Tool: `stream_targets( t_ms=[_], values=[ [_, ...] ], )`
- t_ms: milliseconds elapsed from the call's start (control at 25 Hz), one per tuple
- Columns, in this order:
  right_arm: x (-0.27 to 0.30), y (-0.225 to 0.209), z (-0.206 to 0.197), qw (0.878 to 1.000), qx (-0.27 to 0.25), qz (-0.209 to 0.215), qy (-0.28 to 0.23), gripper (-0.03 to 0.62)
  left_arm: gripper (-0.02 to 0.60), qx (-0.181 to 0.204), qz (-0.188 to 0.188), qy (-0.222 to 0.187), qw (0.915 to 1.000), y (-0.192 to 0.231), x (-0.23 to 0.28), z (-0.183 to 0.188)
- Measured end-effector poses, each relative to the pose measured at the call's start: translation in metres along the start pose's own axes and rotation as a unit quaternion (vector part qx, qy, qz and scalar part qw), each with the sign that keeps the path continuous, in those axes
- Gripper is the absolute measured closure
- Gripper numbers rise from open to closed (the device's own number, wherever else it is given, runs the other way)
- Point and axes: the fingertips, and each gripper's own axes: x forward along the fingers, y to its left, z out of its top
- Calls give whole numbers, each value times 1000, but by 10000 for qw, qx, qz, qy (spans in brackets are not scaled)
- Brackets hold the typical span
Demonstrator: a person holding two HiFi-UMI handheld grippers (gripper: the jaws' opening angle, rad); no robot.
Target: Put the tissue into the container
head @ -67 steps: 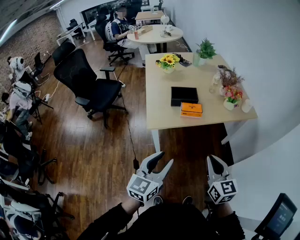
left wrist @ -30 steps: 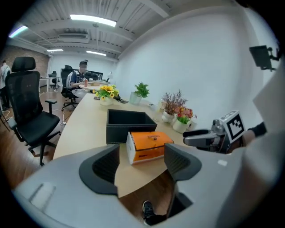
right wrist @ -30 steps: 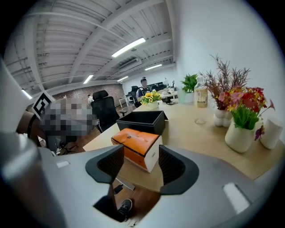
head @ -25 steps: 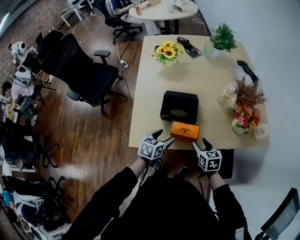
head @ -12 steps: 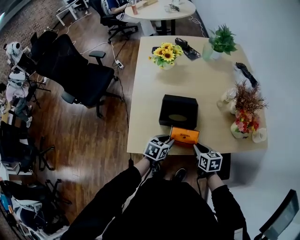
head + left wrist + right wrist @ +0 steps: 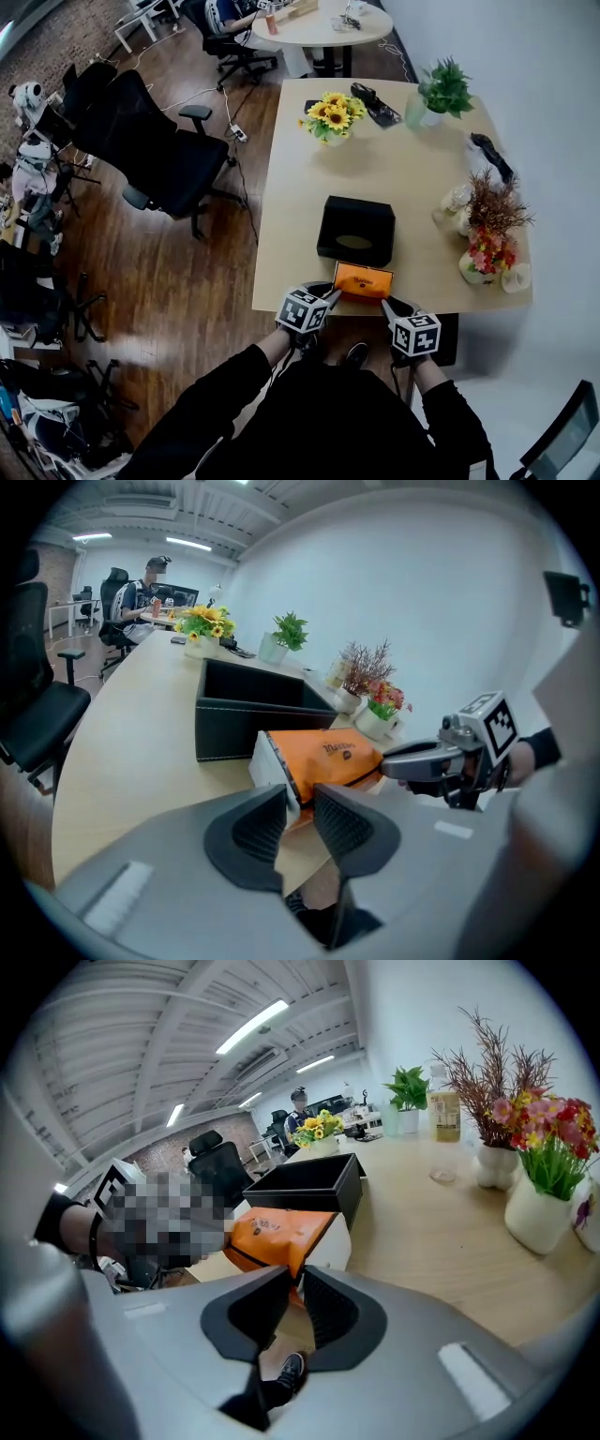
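An orange tissue pack [image 6: 364, 280] lies at the near edge of the wooden table [image 6: 300, 187]. Just behind it stands the open black container [image 6: 356, 230]. My left gripper [image 6: 330, 295] is shut on the pack's left end. In the left gripper view its jaws [image 6: 298, 803] pinch the near corner of the pack [image 6: 323, 761], with the container [image 6: 253, 719] beyond. My right gripper [image 6: 386, 305] is shut on the right end. In the right gripper view its jaws [image 6: 298, 1288] pinch the orange wrapper [image 6: 277, 1237] in front of the container [image 6: 309, 1180].
Sunflowers [image 6: 328, 112], a potted plant [image 6: 441, 89], a flower vase [image 6: 487, 248] with dried stems and a white cup [image 6: 516, 277] stand along the table's far and right sides. A black office chair [image 6: 159, 141] is left of the table.
Both grippers have come forward to the table's near edge. Their jaws stood open a second ago and are now shut on the two ends of the tissue pack.
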Motion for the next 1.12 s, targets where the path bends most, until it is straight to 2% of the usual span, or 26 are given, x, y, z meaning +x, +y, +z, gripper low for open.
stream_targets(
  t_ms=[400,640,920,1120],
  values=[
    [-30,31,2,9993,-235,300,19,543,509,17,150,-120,9998,-21,-40,-5],
    [-56,45,17,9988,-292,382,-120,545,509,30,218,-345,9992,-40,-67,9],
    [-79,65,39,9969,-453,522,-387,545,509,298,343,-542,9975,-52,-97,29],
    [-90,72,61,9948,-528,608,-625,546,509,333,464,-685,9960,-56,-111,50]
  ],
)
